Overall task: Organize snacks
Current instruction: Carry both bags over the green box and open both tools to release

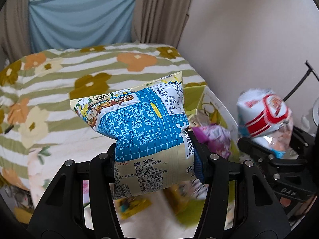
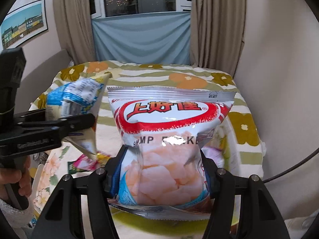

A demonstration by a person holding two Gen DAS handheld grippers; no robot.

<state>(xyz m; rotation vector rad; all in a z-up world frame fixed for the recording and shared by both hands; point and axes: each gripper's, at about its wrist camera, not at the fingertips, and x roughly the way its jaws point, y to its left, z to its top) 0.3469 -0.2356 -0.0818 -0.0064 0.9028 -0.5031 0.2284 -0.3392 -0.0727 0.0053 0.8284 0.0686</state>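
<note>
Blue-and-cream foil, our snack bag sits pinched at its waist in the left gripper, long axis upright, above the white bin. Right of it, the right gripper clamps the shrimp-cracker bag, also upright and nearer the bin.

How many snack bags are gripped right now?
2. The left gripper pinches the blue-and-cream bag; the right gripper pinches the red-and-white shrimp cracker bag. More packets lie blurred below, ungripped.
</note>
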